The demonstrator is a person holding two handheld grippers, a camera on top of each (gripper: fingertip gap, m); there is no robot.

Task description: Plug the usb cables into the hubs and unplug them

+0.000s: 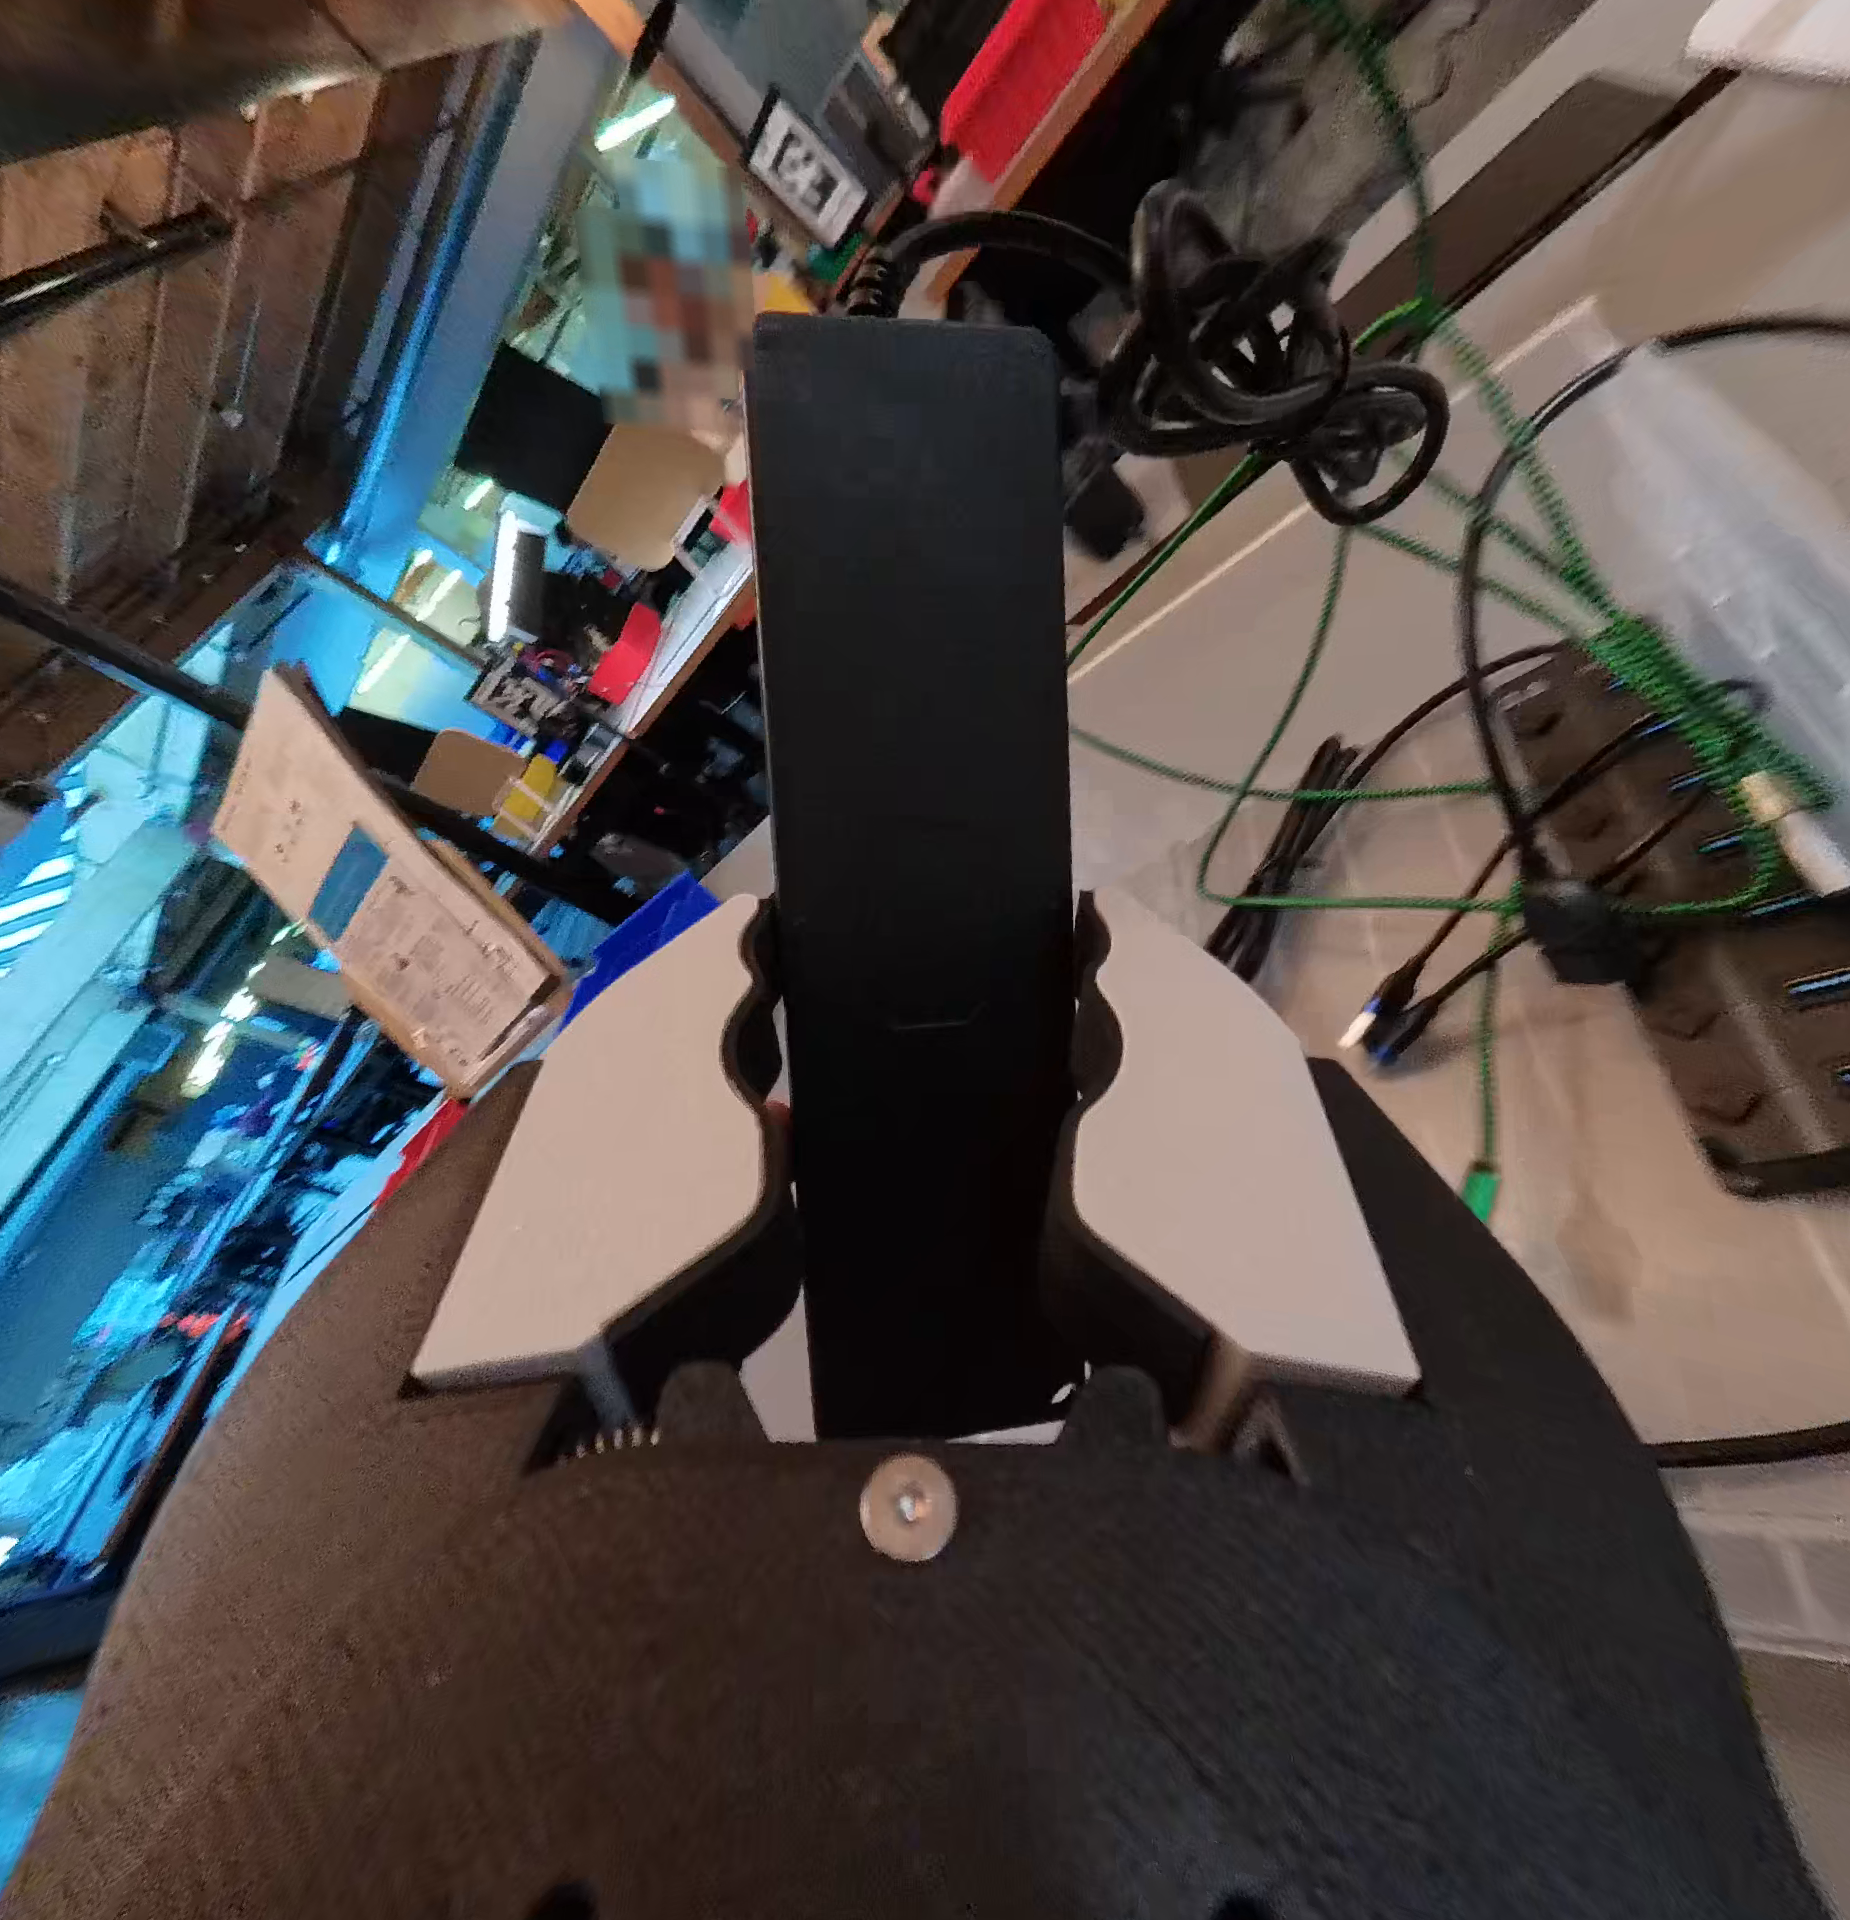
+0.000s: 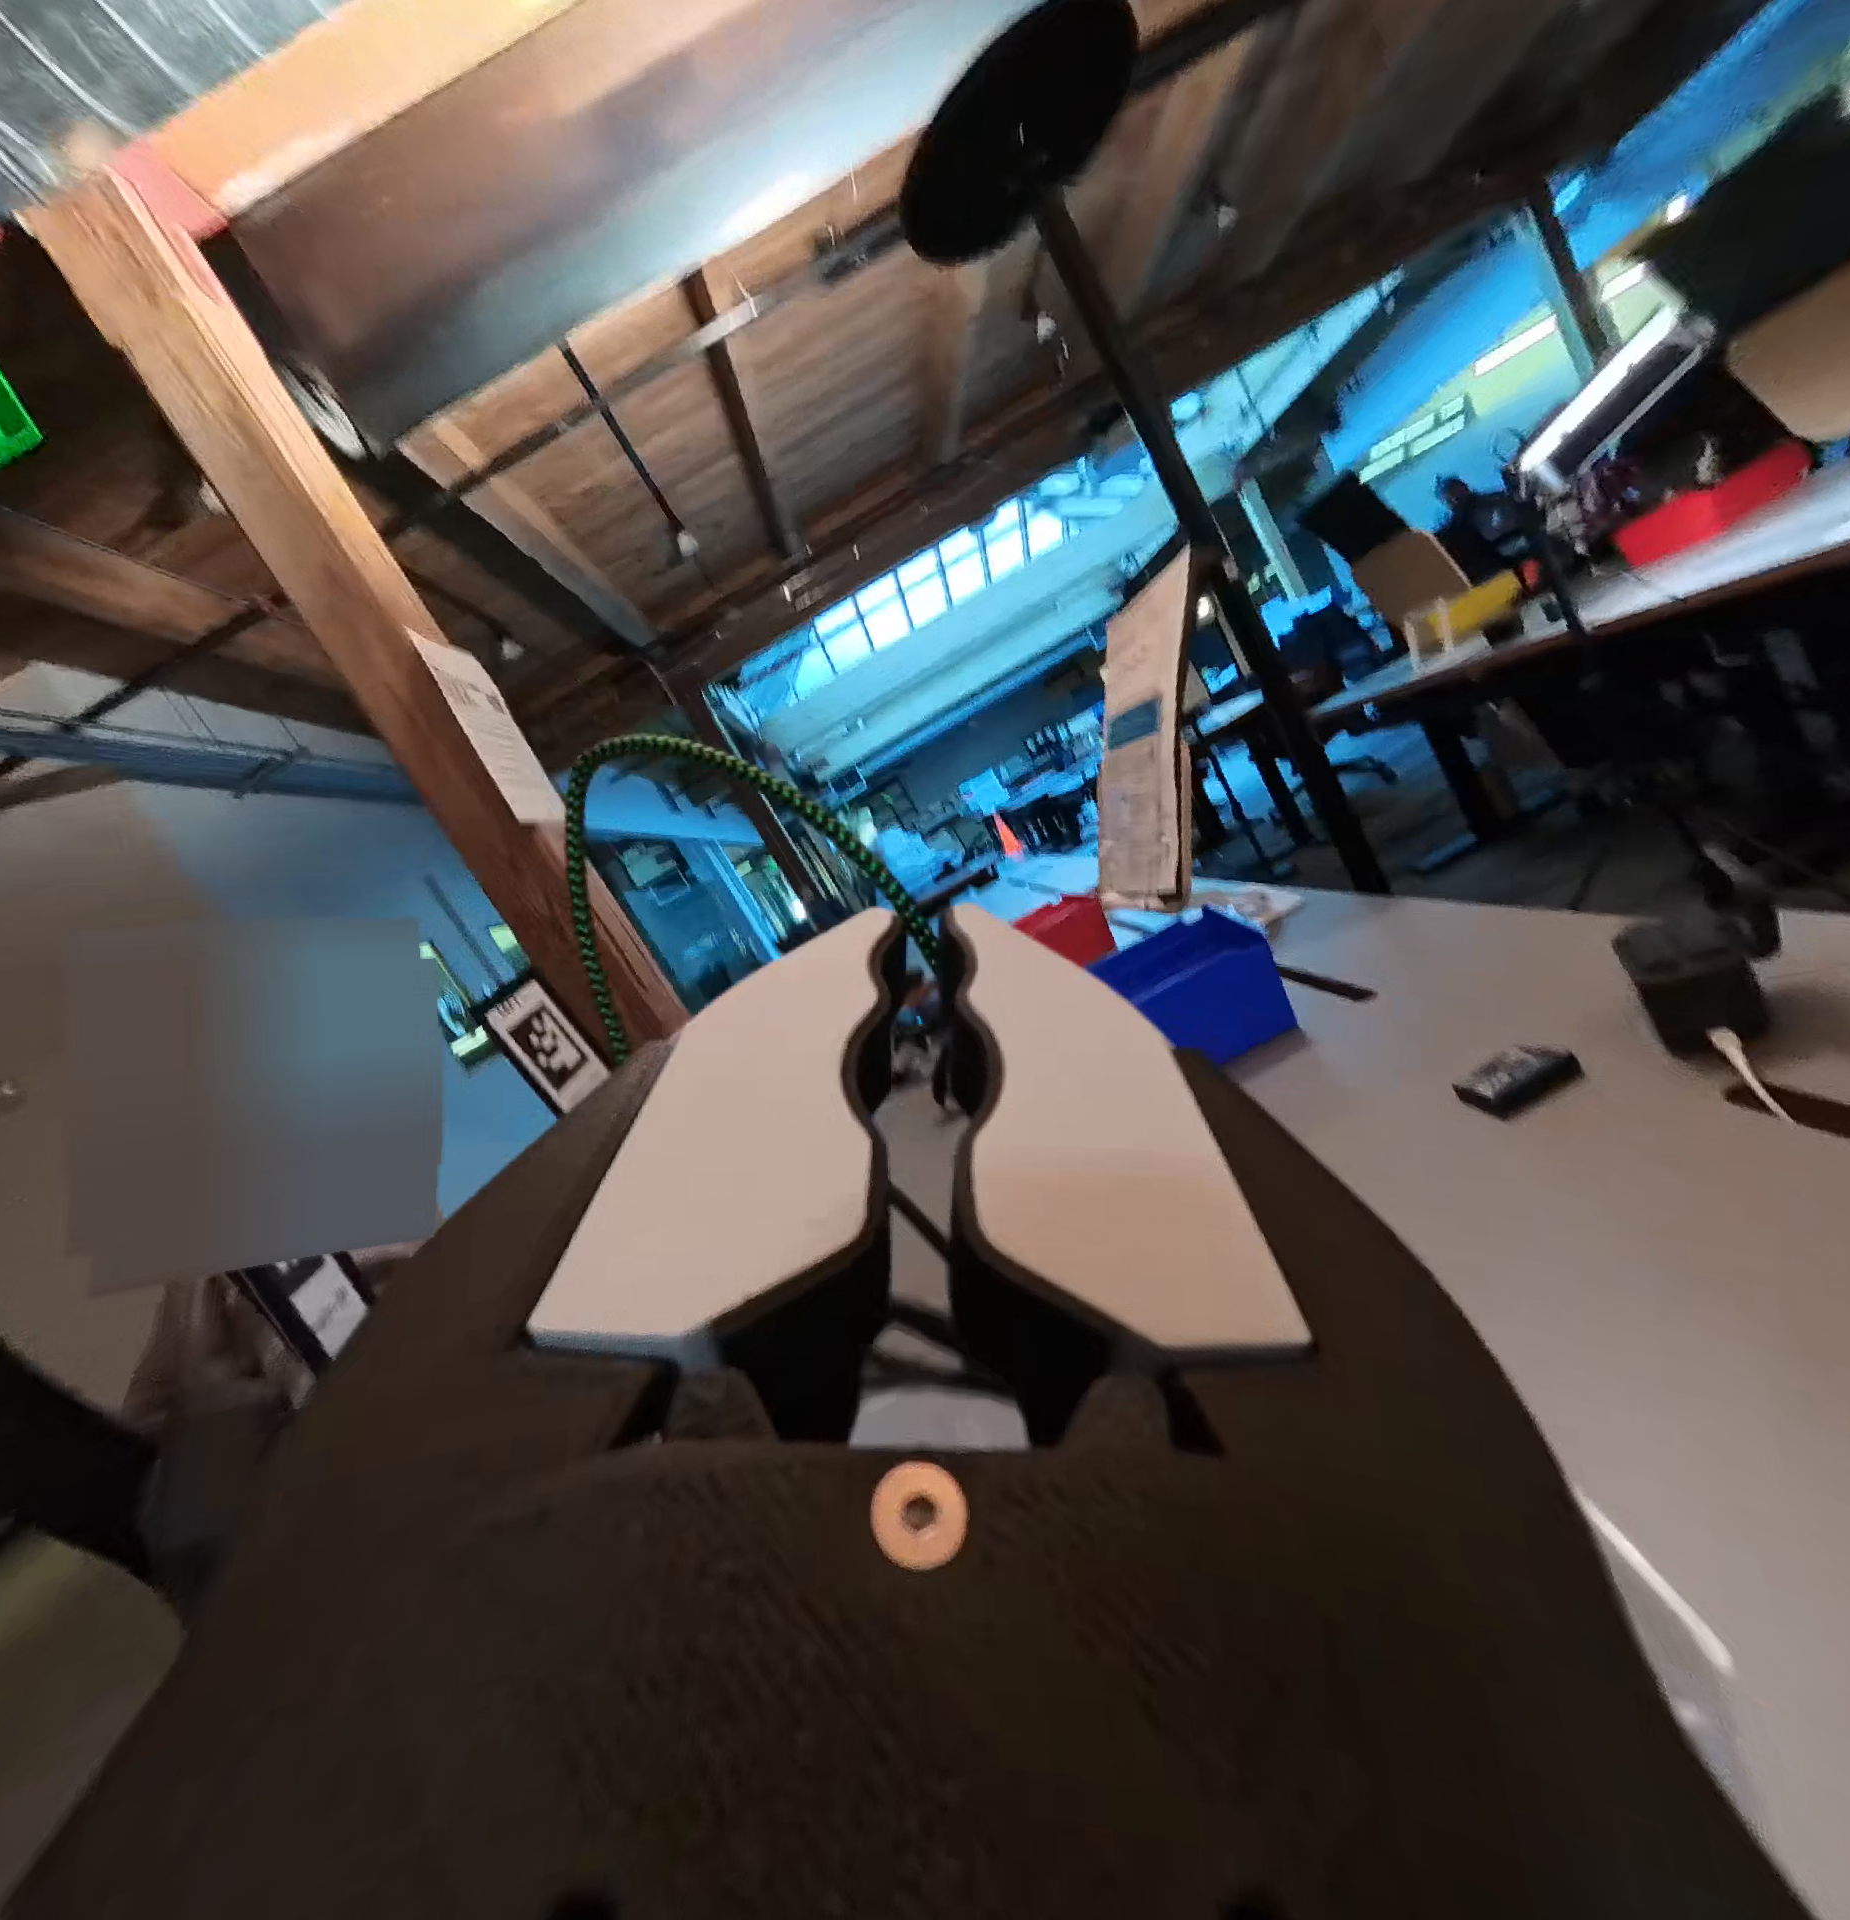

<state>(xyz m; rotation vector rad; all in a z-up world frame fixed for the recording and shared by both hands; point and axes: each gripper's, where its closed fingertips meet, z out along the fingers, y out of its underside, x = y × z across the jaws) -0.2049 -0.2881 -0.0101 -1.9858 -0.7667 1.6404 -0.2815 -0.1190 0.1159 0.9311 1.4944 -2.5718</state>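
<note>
Black and slab-like, a hub [image 1: 905, 831] stands clamped upright between the left gripper [image 1: 916, 935] fingers, probably lifted to steady its ports. The right gripper [image 2: 919, 940] pinches a green braided cable [image 2: 630, 790] at its tips, likely near the plug. Farther off, more hubs [image 1: 1731, 935] and loose cables lie on the white table [image 1: 1264, 623].

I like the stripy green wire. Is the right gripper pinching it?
Yes, the right gripper is shut on the green braided cable, which loops up from its tips.

left gripper [image 1: 916, 914] & right gripper [image 2: 919, 930]: black textured bodies, grey fingers, silver screw
</note>
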